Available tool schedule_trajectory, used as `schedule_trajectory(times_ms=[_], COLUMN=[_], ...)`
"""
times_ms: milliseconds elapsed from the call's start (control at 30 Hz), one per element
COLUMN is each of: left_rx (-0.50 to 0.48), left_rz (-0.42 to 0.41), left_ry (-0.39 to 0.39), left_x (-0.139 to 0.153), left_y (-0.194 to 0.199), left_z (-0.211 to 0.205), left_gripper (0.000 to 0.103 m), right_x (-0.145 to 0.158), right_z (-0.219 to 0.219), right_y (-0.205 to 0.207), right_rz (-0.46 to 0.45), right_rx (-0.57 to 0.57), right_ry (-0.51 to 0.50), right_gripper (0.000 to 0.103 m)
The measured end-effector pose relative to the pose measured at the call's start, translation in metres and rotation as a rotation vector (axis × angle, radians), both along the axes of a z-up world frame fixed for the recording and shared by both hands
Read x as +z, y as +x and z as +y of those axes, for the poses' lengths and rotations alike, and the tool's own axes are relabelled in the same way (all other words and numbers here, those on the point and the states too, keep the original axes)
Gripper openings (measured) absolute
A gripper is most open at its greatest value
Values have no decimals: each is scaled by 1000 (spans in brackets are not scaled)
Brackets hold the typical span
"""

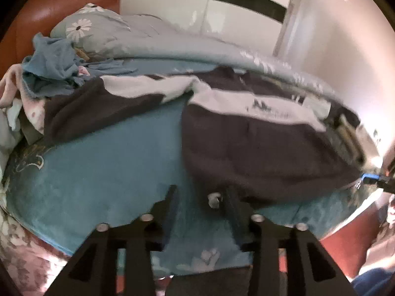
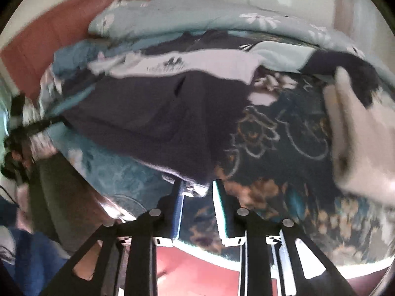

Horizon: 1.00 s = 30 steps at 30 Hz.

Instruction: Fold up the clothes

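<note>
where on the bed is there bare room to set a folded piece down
The widest free patch is the teal blanket between the dark sweater and the heap of clothes, just ahead of the left claw. The patterned cover right of the sweater is partly free. The heap and the rolled quilt behind are crowded.

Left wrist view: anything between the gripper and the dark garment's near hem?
Only bare blue bedspread and a small white scrap beside the right jaw; the left gripper is open, just short of the dark garment.

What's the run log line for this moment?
left gripper: open, at hem | right gripper: open, at hem | dark sweater: spread on bed, unfolded
</note>
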State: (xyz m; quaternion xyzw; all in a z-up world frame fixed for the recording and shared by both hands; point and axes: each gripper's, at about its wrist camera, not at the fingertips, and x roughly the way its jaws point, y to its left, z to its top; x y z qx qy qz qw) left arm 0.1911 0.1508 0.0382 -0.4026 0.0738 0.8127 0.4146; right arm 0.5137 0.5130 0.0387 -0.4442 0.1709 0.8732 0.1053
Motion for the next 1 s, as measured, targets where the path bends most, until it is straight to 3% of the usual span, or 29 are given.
schedule_trajectory(times_ms=[100, 300, 500, 667, 733, 767, 800, 1000], left_rx=[38, 126, 86, 83, 86, 87, 86, 76], left_rz=[-21, -170, -153, -143, -148, -152, -153, -146], left_ry=[4, 21, -93, -107, -100, -97, -97, -102], left_x=[2, -17, -35, -36, -37, -37, -38, -39], left_y=[-11, -33, -22, -20, -20, -20, -20, -19], left_z=[11, 19, 38, 38, 36, 35, 35, 36], left_gripper=[53, 53, 54, 54, 55, 55, 55, 62], right_x=[-12, -36, -42, -42, -45, -45, -42, -6], right_z=[23, 66, 69, 63, 67, 68, 69, 84], right_y=[-6, -20, -53, -69, -70, -70, -69, -56], right_rz=[51, 142, 103, 98, 120, 134, 141, 160], right_rx=[-99, -284, -285, -266, -267, -261, -259, -303], right_ry=[-125, -357, -318, -297, -342, -363, -360, -180], right_gripper=[41, 42, 43, 44, 32, 15, 10, 9])
